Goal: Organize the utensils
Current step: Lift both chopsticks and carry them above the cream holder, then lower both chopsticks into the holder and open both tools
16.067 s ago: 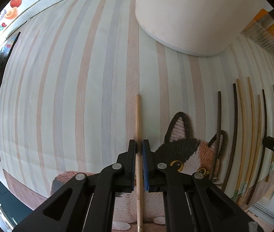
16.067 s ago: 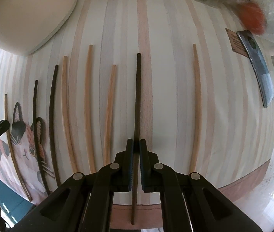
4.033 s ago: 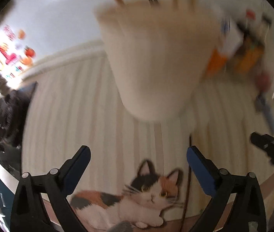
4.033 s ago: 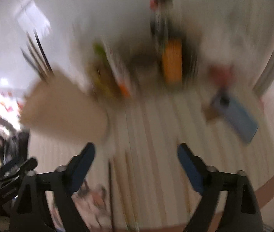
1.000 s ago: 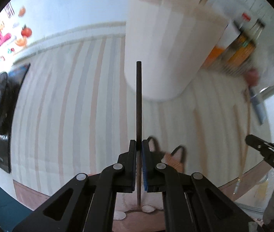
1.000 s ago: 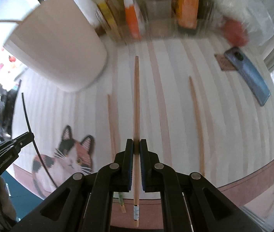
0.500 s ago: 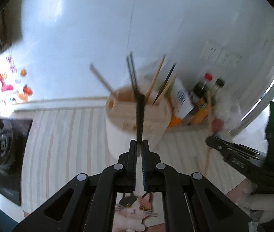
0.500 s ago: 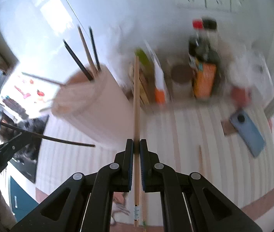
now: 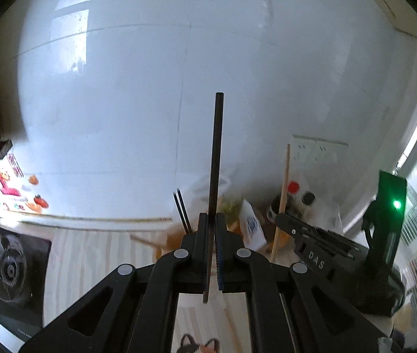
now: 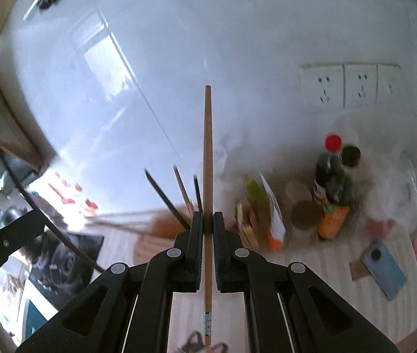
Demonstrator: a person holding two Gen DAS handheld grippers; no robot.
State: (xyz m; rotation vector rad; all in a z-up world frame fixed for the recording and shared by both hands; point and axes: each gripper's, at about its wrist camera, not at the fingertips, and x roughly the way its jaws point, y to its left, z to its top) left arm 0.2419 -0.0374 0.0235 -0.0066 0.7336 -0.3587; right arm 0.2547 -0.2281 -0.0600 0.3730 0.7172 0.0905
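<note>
My left gripper is shut on a black chopstick that points up in front of the white wall. My right gripper is shut on a light wooden chopstick, also pointing up. Both are raised above the beige utensil holder, which is blurred and partly hidden behind the fingers. Several dark and wooden chopsticks stand in it. In the left wrist view the right gripper shows at the right with its wooden chopstick. In the right wrist view the left gripper's finger shows at the left edge, carrying the black chopstick.
Sauce bottles, packets and jars stand against the wall at the right. A blue phone lies on the striped mat. A black stove top lies at the left. Wall sockets sit above the bottles.
Both grippers have risen with their chopsticks and tilted upward. The holder and table have dropped low in both views, and the wall now fills most of each.
</note>
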